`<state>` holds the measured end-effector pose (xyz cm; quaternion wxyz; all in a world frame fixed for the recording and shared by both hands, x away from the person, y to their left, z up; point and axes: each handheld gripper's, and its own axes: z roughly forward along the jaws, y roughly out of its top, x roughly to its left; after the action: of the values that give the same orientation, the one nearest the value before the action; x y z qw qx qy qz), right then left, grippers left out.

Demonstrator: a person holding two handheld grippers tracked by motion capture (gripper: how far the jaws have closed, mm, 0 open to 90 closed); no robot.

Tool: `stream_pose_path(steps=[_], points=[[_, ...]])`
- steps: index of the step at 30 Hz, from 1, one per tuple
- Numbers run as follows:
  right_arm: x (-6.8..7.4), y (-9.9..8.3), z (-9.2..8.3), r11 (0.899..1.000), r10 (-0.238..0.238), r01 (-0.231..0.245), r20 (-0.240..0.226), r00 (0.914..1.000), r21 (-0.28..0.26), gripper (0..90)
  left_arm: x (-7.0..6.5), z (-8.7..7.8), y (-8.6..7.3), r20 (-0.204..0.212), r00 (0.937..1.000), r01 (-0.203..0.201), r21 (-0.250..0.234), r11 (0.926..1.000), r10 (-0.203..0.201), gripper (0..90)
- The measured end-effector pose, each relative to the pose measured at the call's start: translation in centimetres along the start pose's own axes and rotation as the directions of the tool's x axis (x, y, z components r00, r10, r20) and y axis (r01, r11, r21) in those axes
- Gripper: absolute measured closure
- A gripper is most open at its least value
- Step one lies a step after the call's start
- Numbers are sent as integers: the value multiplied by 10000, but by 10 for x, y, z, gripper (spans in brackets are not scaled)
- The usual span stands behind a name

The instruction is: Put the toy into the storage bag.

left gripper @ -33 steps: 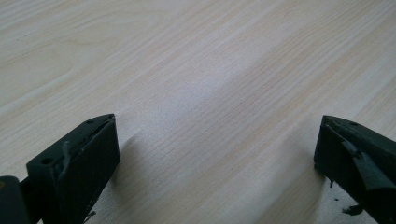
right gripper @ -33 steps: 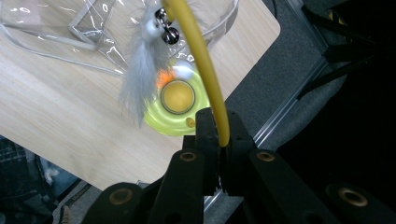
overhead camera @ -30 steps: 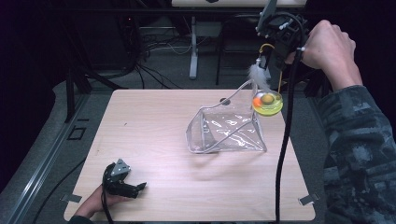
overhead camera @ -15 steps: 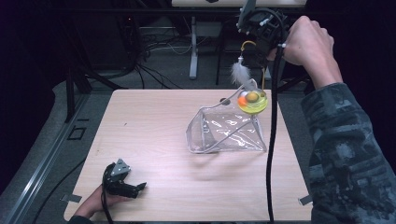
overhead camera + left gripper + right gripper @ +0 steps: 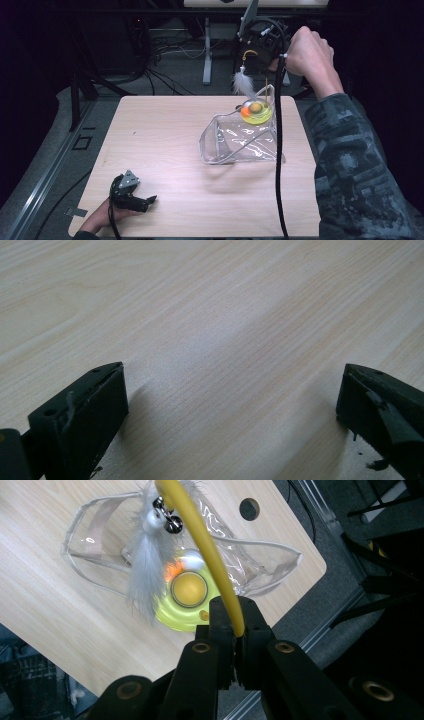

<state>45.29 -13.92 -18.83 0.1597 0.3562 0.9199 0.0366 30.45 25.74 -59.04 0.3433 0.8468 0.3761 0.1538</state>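
above the far right edge of the table (image 5: 165, 150), the right gripper (image 5: 234, 625) is held up in the air by the right hand (image 5: 310, 55), jaws pinched tight on a yellow wand (image 5: 200, 535). right gripper view: wand's long axis runs from the jaws up and away, curving to the top of the frame, where small bells (image 5: 167, 517) and a grey-white feather (image 5: 145, 570) hang off it. high view: feather (image 5: 243, 82) dangles down from the gripper (image 5: 257, 40), just over the far side of the clear plastic pouch (image 5: 240, 140). yellow-green toy base (image 5: 256, 112) with an orange ball in it sits at the pouch's far top edge, directly under the gripper; whether it rests inside the pouch or hangs off the wand, can't tell. pouch lies on the table, right of centre, mouth facing the far right corner. left gripper (image 5: 131, 196) rests on the table at the near left corner, well apart from the pouch, left hand (image 5: 102, 217) on it. left gripper view: jaws wide apart over bare wood, nothing between them.
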Motion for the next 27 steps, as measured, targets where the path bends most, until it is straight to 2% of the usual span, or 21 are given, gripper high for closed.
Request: stream_pose_path(steps=[11, 27], points=[[3, 3, 28, 9997, -196, 200, -334, 9993, 126, 872, 0, 0, 0, -3, 10000, 0, -1, 10000, 0, 1], [4, -1, 63, 9995, -96, 118, -798, 9968, 279, 871, 0, 0, 0, 1, 10000, -21, 0, 10000, 21, 1]])
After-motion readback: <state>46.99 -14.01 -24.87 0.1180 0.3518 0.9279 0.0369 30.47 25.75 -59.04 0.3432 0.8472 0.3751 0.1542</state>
